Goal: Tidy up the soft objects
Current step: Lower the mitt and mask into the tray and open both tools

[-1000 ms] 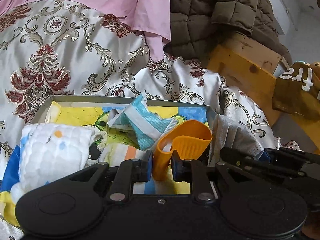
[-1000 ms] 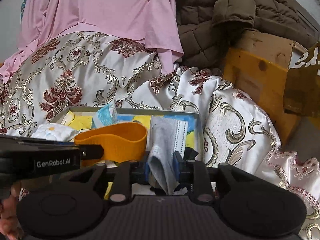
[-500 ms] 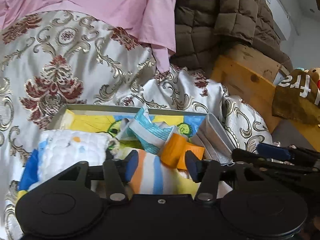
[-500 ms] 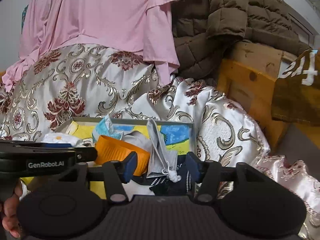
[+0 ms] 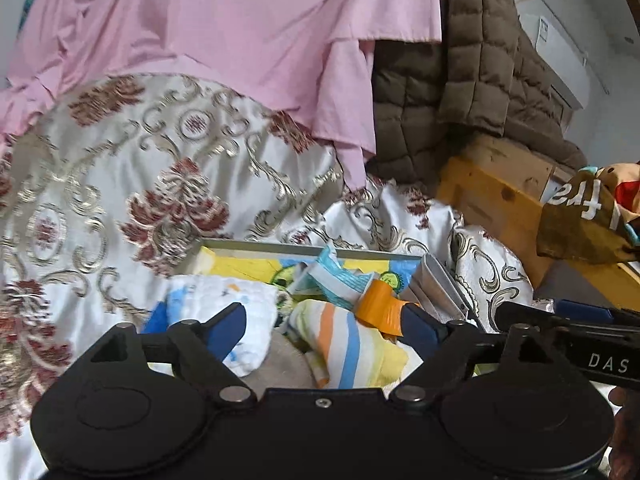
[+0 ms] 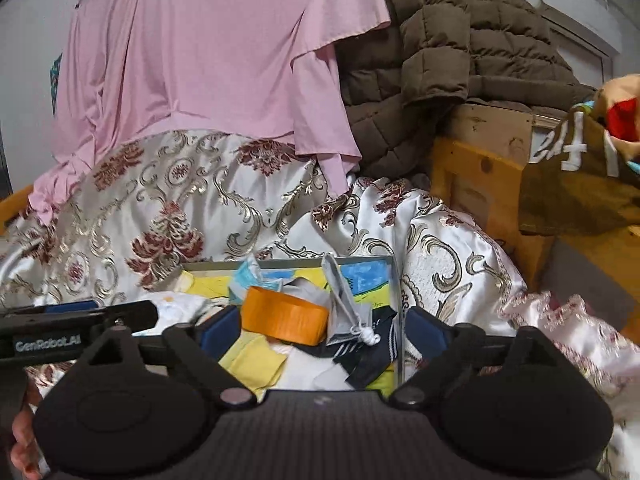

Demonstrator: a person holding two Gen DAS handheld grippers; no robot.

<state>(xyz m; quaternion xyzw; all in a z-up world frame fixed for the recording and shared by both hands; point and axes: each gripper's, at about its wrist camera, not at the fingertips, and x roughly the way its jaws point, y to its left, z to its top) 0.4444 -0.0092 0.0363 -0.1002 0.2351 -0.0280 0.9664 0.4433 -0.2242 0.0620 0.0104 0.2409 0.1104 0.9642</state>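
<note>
A shallow tray [image 5: 280,249] with a yellow and blue picture lies on the patterned bedspread and holds soft things. In it are an orange soft cup [image 5: 378,309], a white quilted cloth [image 5: 224,300], a striped cloth [image 5: 340,344], a blue-white packet [image 5: 332,280] and a grey face mask [image 5: 436,284]. My left gripper [image 5: 324,330] is open and empty, just above the tray's near side. In the right wrist view the tray [image 6: 360,258], orange cup [image 6: 284,316], grey mask [image 6: 344,300] and a dark striped sock [image 6: 372,348] show. My right gripper [image 6: 322,330] is open and empty above them.
A pink garment [image 6: 224,60] and a brown quilted jacket [image 6: 440,40] hang behind the bedspread [image 6: 160,208]. A wooden bed frame [image 6: 472,176] and a brown bag [image 6: 580,192] stand at the right. The other gripper's body crosses each view's side.
Both grippers have opened. The left let go of the orange cup, the right let go of the grey mask, and both drew back and up from the tray.
</note>
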